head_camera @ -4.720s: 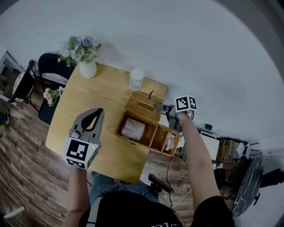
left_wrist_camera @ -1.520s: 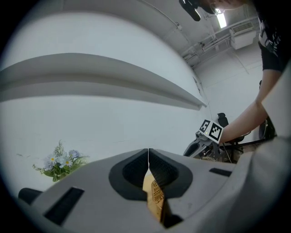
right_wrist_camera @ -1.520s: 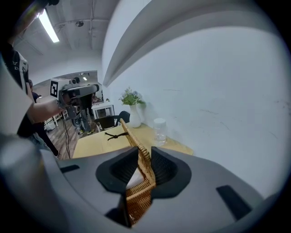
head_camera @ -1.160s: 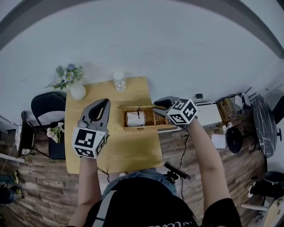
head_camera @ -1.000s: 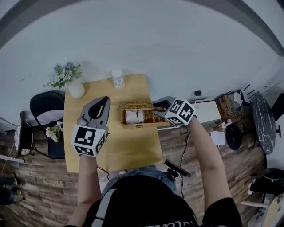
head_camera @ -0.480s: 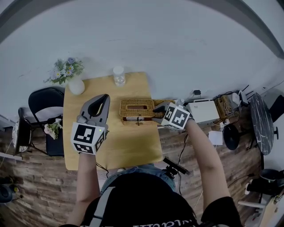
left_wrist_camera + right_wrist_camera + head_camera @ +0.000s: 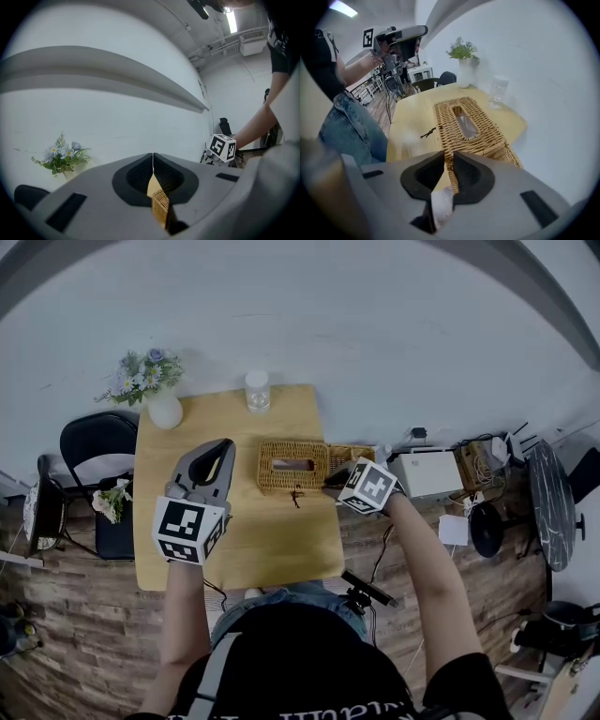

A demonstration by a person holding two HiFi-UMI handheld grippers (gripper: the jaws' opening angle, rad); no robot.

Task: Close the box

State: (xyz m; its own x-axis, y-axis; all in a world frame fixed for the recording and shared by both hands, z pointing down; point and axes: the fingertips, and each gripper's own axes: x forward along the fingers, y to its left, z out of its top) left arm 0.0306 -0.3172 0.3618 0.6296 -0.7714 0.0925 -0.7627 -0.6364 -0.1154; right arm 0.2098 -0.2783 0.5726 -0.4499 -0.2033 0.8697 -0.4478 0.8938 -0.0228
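- Box [image 7: 272,479] looks as good as shut from here. Why does the right gripper [image 7: 330,486] hold on to it?
- I'd guess to set the lid [image 7: 445,117] down gently instead of dropping it. Its jaws have just been closing, and they pinch the lid's wicker edge at the near right corner. The gripper tilts steeply down at it. A bit of white tissue [image 7: 440,206] shows just below the jaws.
- And the left gripper [image 7: 221,448]?
- Clenched on nothing, jaws tip to tip, held level over the bare table [image 7: 272,540] just left of the box. Kept clear, I think, or ready to steady things.
- Where's the box exactly?
- On the table's right half, long side toward the person, lid lying flat with its slot [image 7: 465,123] facing up. A dark tie [image 7: 295,495] at the front edge lies loose on the wood, so fastening may be left to do. Right of the lid some wicker [image 7: 356,457] shows uncovered. I can't tell whether that's a second compartment.
- Beyond it?
- A glass jar [image 7: 256,390] at the far edge and a white vase [image 7: 165,411] of flowers [image 7: 148,369] at the far left corner. Both are well apart from the box and out of the lid's way. A dark chair [image 7: 94,442] stands off the left side, then there's the plain wall [image 7: 375,324].
- Any brand or lettering?
- None I can read. There are only black-and-white square markers on each gripper's cube [image 7: 187,529].
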